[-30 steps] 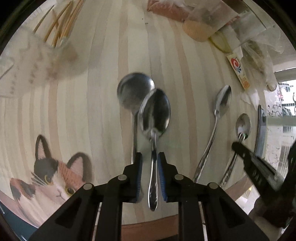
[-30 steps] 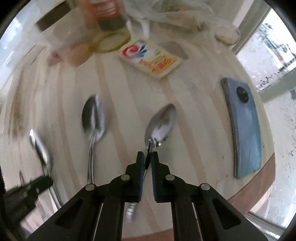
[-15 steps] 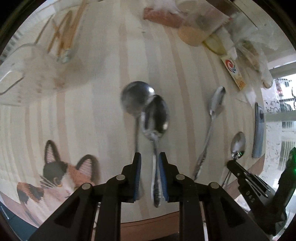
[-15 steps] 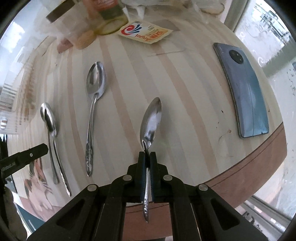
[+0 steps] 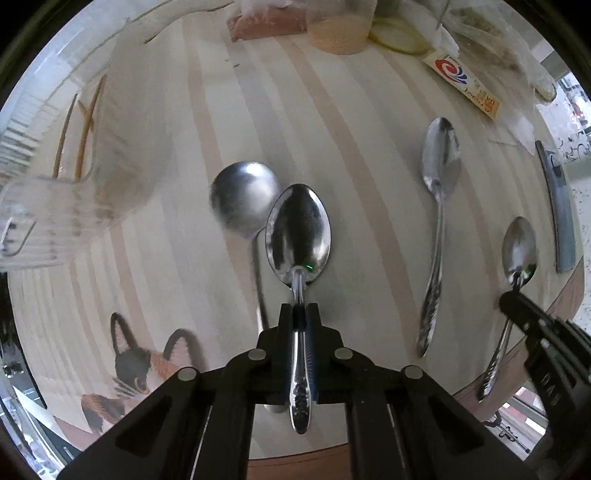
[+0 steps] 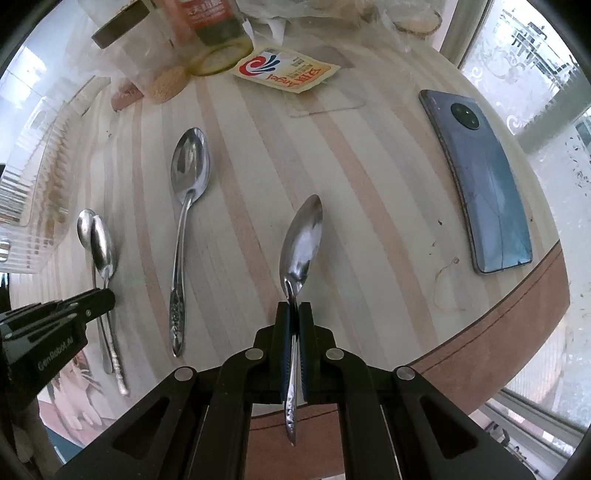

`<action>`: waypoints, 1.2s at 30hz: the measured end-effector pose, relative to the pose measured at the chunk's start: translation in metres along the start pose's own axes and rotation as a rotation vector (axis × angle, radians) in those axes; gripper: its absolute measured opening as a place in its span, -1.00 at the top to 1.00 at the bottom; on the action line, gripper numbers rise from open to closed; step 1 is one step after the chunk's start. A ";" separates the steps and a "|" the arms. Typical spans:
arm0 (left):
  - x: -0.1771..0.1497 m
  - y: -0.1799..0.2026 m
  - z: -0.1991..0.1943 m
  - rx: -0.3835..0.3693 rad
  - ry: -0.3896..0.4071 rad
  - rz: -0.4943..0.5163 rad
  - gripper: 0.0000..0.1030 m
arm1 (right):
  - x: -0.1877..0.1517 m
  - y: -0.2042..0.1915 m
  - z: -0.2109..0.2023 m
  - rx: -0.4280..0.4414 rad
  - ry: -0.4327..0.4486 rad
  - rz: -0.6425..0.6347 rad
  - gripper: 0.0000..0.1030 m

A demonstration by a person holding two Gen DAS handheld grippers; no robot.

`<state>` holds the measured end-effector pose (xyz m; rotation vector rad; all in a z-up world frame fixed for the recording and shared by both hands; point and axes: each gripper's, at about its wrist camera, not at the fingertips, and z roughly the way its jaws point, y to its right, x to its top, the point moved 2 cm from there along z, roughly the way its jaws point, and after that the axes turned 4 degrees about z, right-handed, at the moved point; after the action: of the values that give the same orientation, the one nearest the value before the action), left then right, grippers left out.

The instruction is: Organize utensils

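Note:
My left gripper (image 5: 299, 314) is shut on the handle of a steel spoon (image 5: 299, 232), held above the striped table. A round-bowled spoon (image 5: 243, 199) lies on the table just under and left of it. My right gripper (image 6: 294, 314) is shut on the handle of a second steel spoon (image 6: 303, 240), its bowl turned on edge and lifted; it also shows in the left wrist view (image 5: 521, 251). A third long spoon (image 6: 188, 173) lies flat between the two grippers, also seen in the left wrist view (image 5: 441, 162). A clear ribbed holder (image 5: 48, 218) with chopsticks (image 5: 83, 129) stands at the far left.
A blue phone (image 6: 476, 177) lies near the right table edge. A yellow packet (image 6: 286, 70), jars (image 6: 210, 33) and bags crowd the back. A cat picture (image 5: 136, 365) is at the near left. The table's rounded brown edge (image 6: 517, 295) runs close in front.
The left gripper's jaws have closed on the spoon handle, which earlier sat loosely between them. The right gripper has lifted its spoon off the table and pulled back.

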<state>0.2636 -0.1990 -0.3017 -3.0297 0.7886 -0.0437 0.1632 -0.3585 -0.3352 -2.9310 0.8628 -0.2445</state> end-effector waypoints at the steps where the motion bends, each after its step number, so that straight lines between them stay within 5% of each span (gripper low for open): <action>1: -0.005 -0.005 -0.003 0.002 0.004 -0.003 0.93 | -0.001 0.001 -0.001 -0.001 0.003 0.007 0.92; 12: -0.029 -0.031 -0.042 -0.047 0.092 -0.052 1.00 | -0.008 0.011 -0.006 0.054 0.013 0.036 0.95; 20: -0.040 -0.050 -0.034 -0.232 0.052 -0.112 0.96 | -0.004 0.014 -0.015 0.092 0.003 0.061 0.95; 27: -0.036 -0.020 -0.001 -0.141 -0.022 -0.031 0.89 | -0.010 0.016 -0.007 0.084 -0.014 0.074 0.95; 36: -0.043 -0.021 -0.008 -0.082 0.039 -0.030 1.00 | -0.016 0.026 -0.008 0.072 -0.014 0.098 0.95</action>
<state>0.2361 -0.1603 -0.2940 -3.1267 0.7669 -0.0729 0.1351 -0.3722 -0.3327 -2.8123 0.9708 -0.2427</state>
